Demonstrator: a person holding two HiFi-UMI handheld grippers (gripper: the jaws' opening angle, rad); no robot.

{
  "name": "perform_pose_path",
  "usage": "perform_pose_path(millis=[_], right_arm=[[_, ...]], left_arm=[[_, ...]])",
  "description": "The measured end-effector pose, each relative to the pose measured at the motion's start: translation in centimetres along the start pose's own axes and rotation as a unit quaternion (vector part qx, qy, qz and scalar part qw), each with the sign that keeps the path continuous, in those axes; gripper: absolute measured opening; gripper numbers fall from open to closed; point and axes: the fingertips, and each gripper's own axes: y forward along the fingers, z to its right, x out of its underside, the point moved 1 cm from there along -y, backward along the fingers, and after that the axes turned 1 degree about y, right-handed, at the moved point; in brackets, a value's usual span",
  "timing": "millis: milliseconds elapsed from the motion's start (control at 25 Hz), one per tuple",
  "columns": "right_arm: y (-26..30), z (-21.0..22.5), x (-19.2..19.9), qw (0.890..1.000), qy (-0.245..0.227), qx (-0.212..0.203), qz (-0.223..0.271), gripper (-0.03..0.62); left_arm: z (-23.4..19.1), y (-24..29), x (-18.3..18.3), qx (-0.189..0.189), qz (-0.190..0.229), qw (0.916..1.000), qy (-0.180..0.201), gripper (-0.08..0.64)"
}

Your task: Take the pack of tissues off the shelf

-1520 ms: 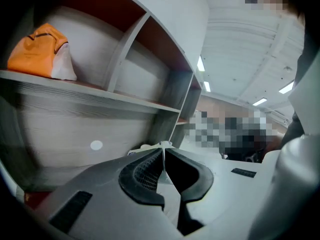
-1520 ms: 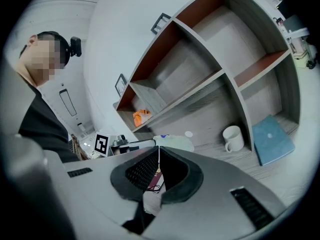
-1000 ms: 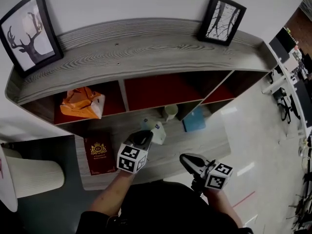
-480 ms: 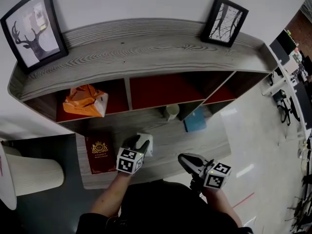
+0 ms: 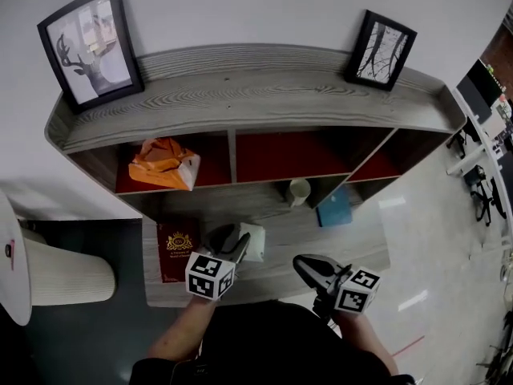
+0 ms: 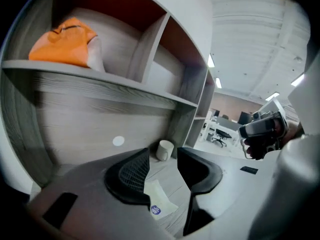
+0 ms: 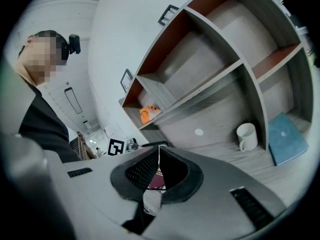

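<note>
Lining up on the pack of tissues (image 6: 159, 196), the left gripper (image 6: 162, 155) has just opened its jaws, pack loose between them. Best next looks like a square, gentle pinch.

Pretty much zero legible text in here

Gold crest plus a line or two of gold print on the dark red book (image 5: 178, 249), way too small to read; round blue sticker on the pack of tissues (image 6: 160, 195), just a blur; black-and-white square markers on the left gripper (image 5: 230, 241) and right gripper (image 5: 307, 266), patterns only, no letters or digits.
</note>
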Motion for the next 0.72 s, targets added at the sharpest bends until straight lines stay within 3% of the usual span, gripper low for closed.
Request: perform_pose_path(millis=[240, 480, 720], right_arm=[[1.2, -3.5, -1.1, 0.996, -0.065, -0.068, -0.006, 0.017], [2.4, -7.7, -2.3, 0.977, -0.136, -0.165, -0.006, 0.018], [3.3, -9.8, -2.6, 0.97, -0.166, -0.175, 0.005, 0.02]], left_arm=[[1.2, -5.9, -2.6, -0.044, 0.05, 0.9977, -0.01, 0.179], [2.8, -12.9, -2.6, -0.113, 0.074, 0.9906, -0.022, 0.128], [1.8, -17.6, -3.3, -0.142, 0.108, 0.984, -0.012, 0.041]])
